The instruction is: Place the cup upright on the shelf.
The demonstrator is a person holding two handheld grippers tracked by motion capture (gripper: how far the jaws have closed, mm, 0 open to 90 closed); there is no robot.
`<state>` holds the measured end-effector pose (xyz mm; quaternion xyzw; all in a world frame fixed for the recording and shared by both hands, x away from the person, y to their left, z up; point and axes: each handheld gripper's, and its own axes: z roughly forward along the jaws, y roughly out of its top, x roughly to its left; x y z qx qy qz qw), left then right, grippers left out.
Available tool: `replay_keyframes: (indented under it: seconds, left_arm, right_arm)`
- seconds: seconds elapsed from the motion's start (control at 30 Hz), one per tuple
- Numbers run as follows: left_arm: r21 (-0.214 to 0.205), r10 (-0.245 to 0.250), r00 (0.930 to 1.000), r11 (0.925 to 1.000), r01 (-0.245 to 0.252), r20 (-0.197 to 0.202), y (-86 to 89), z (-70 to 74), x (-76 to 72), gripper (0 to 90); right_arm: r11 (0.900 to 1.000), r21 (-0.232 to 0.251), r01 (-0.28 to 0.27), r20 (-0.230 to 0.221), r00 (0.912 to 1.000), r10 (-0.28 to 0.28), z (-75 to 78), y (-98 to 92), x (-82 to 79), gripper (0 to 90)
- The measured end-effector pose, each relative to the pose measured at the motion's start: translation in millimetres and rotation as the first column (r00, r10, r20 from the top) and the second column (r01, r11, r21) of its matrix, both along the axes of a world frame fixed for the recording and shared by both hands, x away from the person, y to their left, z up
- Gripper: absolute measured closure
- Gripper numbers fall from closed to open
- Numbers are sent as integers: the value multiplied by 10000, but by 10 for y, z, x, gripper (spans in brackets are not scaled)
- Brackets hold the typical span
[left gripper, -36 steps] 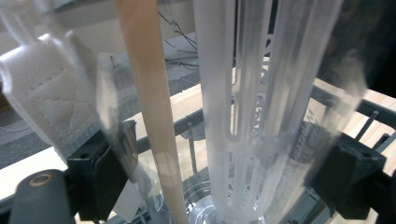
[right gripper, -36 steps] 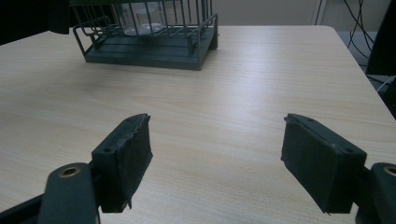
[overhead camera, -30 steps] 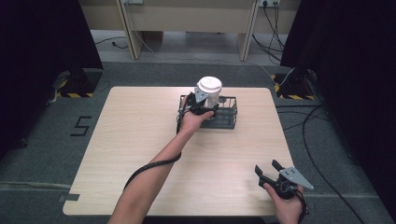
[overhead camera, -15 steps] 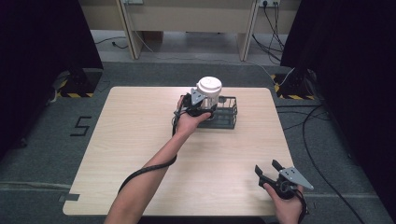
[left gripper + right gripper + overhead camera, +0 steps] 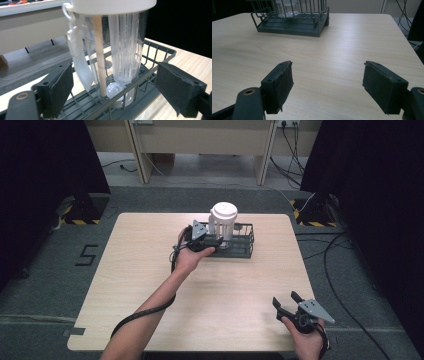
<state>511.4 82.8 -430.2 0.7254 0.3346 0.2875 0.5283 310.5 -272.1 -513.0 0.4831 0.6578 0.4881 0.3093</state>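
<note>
Bottle: clear plastic bottle (image 5: 223,224) with a white lid, standing upright in the wire basket (image 5: 241,245) toward the far side of the table (image 5: 140,270); in the left gripper view its base (image 5: 117,92) rests on the basket floor
Left gripper: left gripper (image 5: 207,241) at the basket's near-left rim, jaws spread wide with nothing between the pads; the bottle stands straight ahead of it, apart from both pads
Key relation: the bottle's long axis is vertical, and the 2 pads (image 5: 60,90) flank it on either side (a strap and a pale straw hang inside or beside the clear wall), so closing would likely squeeze across its width
Nearer hand: the left, by far
Right gripper: right gripper (image 5: 290,309) held low at the near-right corner, jaws released and empty, well apart from the basket (image 5: 294,21)
Surface: pale wood-grain tabletop, bare apart from the basket
Room: grey floor, dark curtains at both sides, desk legs and cables beyond the table
</note>
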Motion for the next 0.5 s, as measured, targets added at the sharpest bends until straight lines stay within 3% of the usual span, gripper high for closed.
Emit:
replay_keyframes:
  seconds: [0.5]
  left_arm:
    - [-40, -54, 9997, 10000, 55, 240, 478, 55, -420, 149]
  right_arm:
    - [10000, -36, 11, -49, 10000, -11, 1, 5, 1, 246]
